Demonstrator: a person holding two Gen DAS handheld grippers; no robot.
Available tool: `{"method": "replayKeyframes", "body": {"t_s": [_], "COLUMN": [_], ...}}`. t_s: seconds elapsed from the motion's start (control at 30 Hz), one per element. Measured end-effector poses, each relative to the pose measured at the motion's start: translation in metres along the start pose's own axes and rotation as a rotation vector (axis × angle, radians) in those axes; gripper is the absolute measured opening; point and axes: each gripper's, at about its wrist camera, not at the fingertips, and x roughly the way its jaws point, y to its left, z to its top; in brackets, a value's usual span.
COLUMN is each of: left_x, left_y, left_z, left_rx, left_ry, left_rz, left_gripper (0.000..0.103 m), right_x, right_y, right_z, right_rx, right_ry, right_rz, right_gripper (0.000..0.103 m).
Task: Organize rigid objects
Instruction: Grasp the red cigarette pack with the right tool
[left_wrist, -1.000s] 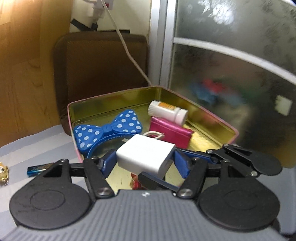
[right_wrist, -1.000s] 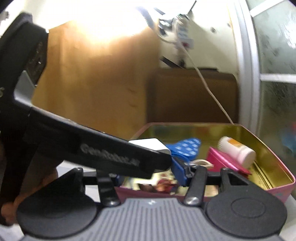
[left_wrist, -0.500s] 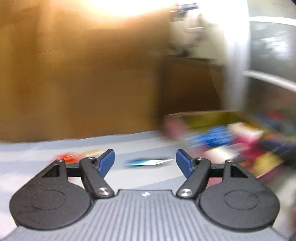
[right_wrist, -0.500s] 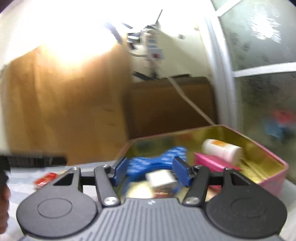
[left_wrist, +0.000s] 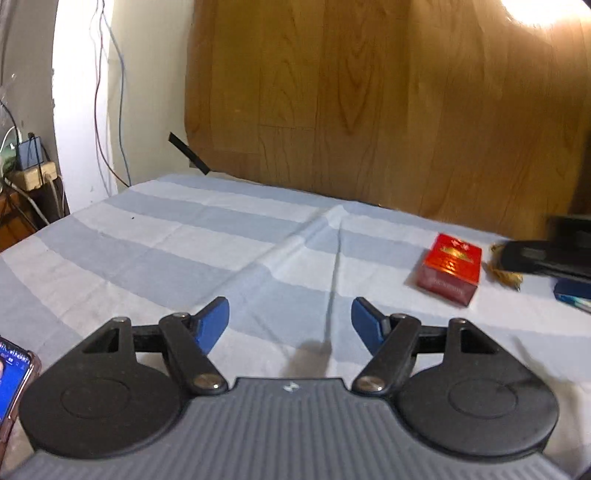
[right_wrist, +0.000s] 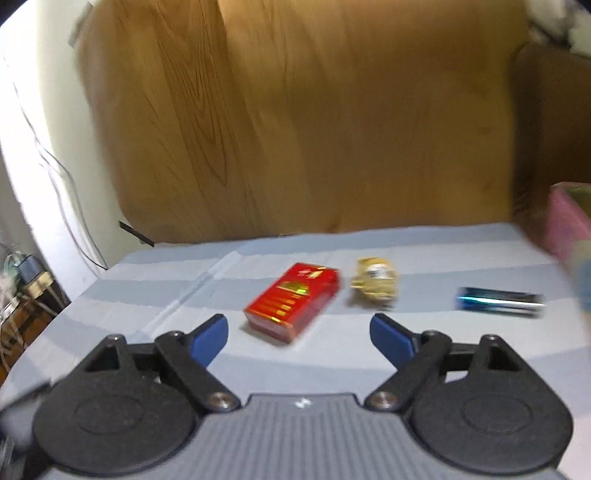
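Observation:
A red box lies on the striped cloth just ahead of my right gripper, which is open and empty. A small gold figure sits to its right, then a blue battery. The pink tin's corner shows at the far right. In the left wrist view my left gripper is open and empty over bare cloth; the red box lies to its right, with the gold figure partly hidden behind the other gripper's black body.
A wooden board stands behind the striped cloth. A phone shows at the lower left edge. Cables and a power strip sit off the cloth's left edge.
My left gripper let go of the white charger over the tin and swung left, away from it. My right gripper also turned left from the tin toward the red box.

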Motion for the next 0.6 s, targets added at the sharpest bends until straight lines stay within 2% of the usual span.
{"method": "replayKeyframes", "body": {"t_s": [0.1,0.27,0.33,0.4,0.47,0.53,0.6], "left_x": [0.007,0.011,0.011,0.009,0.009,0.010,0.010], "left_y": [0.008,0.021,0.021,0.021,0.021,0.021,0.020], "left_z": [0.003,-0.001,-0.001,-0.001,-0.002,-0.002,-0.002], "left_rx": [-0.042,-0.114,-0.113,-0.115,-0.119,-0.116,-0.111], "left_ry": [0.034,0.097,0.101,0.105,0.107,0.108,0.108], "left_rz": [0.014,-0.015,-0.022,-0.026,-0.030,-0.030,-0.031], "left_gripper": [0.075,0.075,0.077,0.077,0.078,0.079,0.081], "right_x": [0.037,0.091,0.104,0.108,0.106,0.099,0.091], "right_y": [0.025,0.047,0.047,0.050,0.056,0.057,0.058], "right_z": [0.008,0.011,0.007,0.002,-0.005,-0.009,-0.011], "right_rx": [0.001,-0.015,-0.009,-0.042,-0.095,-0.112,-0.122], "right_ry": [0.033,0.121,0.151,0.136,0.109,0.100,0.107], "right_rz": [-0.070,-0.177,-0.218,-0.246,-0.258,-0.231,-0.211], "right_gripper": [0.088,0.088,0.090,0.089,0.078,0.061,0.059]}}
